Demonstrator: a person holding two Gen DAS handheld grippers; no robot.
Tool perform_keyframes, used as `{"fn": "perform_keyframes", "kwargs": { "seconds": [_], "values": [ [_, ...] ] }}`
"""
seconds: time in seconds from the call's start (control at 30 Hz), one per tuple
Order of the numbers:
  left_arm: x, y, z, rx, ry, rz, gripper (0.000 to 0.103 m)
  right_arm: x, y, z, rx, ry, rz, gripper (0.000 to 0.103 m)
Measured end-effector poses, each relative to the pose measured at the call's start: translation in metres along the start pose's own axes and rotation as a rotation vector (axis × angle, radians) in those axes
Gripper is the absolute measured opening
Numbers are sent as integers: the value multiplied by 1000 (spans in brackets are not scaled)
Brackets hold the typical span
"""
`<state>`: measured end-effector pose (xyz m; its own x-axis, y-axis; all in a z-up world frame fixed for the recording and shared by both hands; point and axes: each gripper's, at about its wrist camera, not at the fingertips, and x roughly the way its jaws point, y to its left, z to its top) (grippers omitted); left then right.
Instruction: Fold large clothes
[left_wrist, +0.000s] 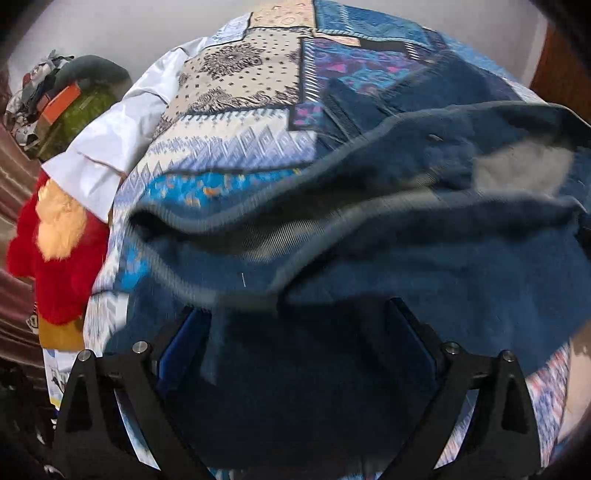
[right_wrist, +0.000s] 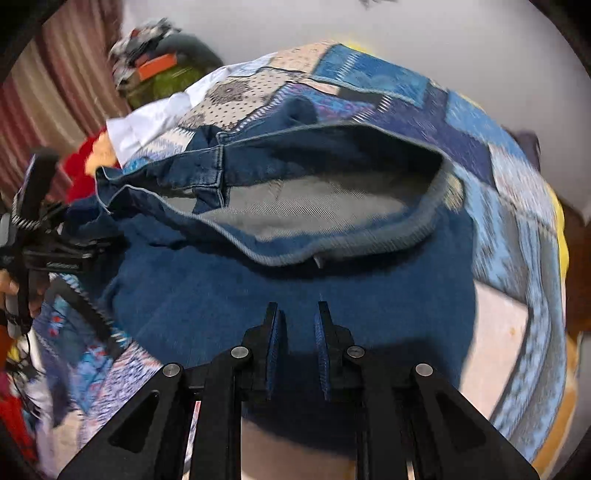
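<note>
Lying on patchwork quilt (right_wrist: 517, 192): blue jeans (right_wrist: 295, 280); left claw (left_wrist: 295, 325) spread wide, right claw (right_wrist: 297, 317) parted, gripping nothing.

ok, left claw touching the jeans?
Touching. Left wrist view: the jeans fill the gap of the open left claw, with the denim lapping its inner faces.

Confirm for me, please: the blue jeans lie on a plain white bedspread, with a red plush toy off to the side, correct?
Not quite. The jeans lie on a patterned blue patchwork bedspread, not a plain white one, as the left wrist view shows. The red plush toy is indeed beside it.
</note>
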<state>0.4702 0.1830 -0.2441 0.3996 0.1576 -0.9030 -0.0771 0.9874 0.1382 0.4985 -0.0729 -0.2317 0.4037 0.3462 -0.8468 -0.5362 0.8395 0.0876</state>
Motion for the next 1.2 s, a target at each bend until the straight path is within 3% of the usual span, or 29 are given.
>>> {"fn": "perform_keyframes", "kwargs": {
  "seconds": [0.1, 0.2, 0.37, 0.47, 0.53, 0.6, 0.8, 1.0, 1.07, 1.2],
  "values": [
    [6, 15, 31, -62, -12, 14, 96, 13, -4, 26, -27, 13, -47, 14],
    [7, 34, 62, -99, -67, 126, 96, 20, -23, 61, -11, -23, -116, 14],
    [25, 71, 89, -160, -18, 248, 97, 30, -64, 99, 161, -37, -5, 14],
    [12, 87, 90, -215, -45, 232, 96, 16, -70, 110, 198, -105, -72, 14],
    [-9, 97, 87, -258, -86, 247, 96, 3, -70, 112, 189, -131, -193, 14],
    [-30, 101, 84, -259, -128, 244, 96, -10, -69, 110, 154, -145, -241, 14],
    [-82, 71, 61, -122, -199, 132, 97, -41, -43, 86, 89, -139, -76, 14],
    [-63, 26, 22, -60, -133, -18, 101, -13, 28, 53, 2, -54, 20, 14],
    [-44, 18, 10, -38, -89, 1, 101, 9, 49, 44, -42, 11, 6, 14],
    [-3, 18, -15, 1, -8, 122, 101, 52, 70, 23, -169, 120, -174, 14]
  ]
}}
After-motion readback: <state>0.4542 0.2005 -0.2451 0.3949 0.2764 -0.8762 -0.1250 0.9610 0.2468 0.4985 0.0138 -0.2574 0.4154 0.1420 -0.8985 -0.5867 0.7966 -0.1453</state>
